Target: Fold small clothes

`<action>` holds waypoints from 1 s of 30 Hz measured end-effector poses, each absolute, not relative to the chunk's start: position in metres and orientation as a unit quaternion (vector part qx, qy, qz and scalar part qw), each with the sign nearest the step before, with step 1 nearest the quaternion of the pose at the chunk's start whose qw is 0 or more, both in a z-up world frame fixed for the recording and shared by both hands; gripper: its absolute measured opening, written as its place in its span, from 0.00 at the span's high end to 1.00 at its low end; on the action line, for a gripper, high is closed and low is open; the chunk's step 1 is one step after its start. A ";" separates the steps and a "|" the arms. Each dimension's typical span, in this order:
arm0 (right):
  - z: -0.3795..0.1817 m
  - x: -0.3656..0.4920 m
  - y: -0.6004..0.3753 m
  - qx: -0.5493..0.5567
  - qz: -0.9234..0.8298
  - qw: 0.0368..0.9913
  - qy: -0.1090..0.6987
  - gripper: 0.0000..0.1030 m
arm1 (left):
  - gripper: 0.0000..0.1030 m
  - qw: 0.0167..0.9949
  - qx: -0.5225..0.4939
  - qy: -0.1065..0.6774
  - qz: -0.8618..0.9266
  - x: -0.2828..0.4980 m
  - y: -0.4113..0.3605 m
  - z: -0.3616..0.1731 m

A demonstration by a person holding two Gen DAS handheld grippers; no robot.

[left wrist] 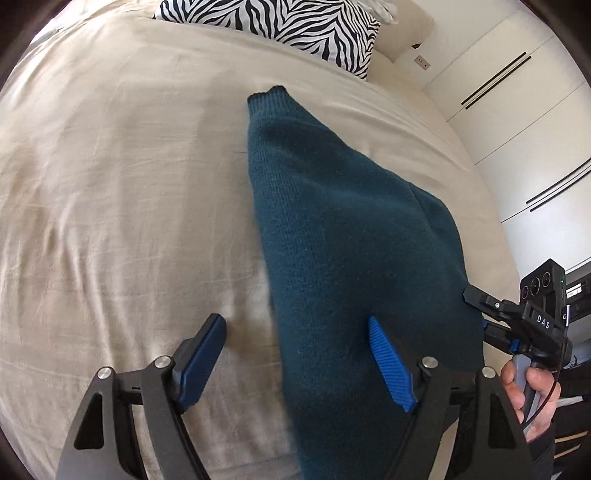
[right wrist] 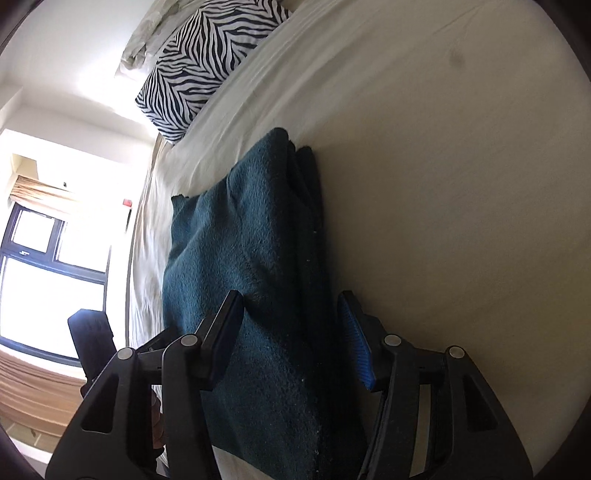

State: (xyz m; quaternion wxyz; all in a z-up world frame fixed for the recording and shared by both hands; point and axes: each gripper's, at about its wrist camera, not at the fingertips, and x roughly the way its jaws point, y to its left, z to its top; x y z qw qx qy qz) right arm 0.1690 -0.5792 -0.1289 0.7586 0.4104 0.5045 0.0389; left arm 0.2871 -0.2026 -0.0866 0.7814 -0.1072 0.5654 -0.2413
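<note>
The teal knit sweater (left wrist: 332, 229) lies on the bed (left wrist: 110, 184), already gathered into a long, narrow bundle with several layers stacked along one edge (the right wrist view shows those layers most plainly, at the side nearest the bare sheet). Judging from that, the lengthwise folds look done, and what seems left is to bring one end over the other to make a compact packet. A cuff or hem end points up the bed toward the zebra-print pillow (left wrist: 295, 26), which sits well apart from the garment.

The left tool (left wrist: 295, 350) is spread wide, gripping nothing; its right finger rests over the near part of the sweater, while the other finger stands over bare sheet beside the fabric's edge. The right tool (right wrist: 291, 332) is also well open, its two fingers straddling the folded bundle, one over the top of the knit and one at the stacked edge. Whether its pads press on the cloth I cannot tell. Neither tool has closed on the fabric. In the left wrist view, the right hand (left wrist: 528, 398) is seen grasping its handle at the garment's far side.
</note>
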 end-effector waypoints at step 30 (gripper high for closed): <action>-0.018 0.156 -0.440 0.214 0.015 0.833 0.510 0.80 | 0.63 0.802 -0.061 0.529 -0.270 0.250 -0.187 -0.007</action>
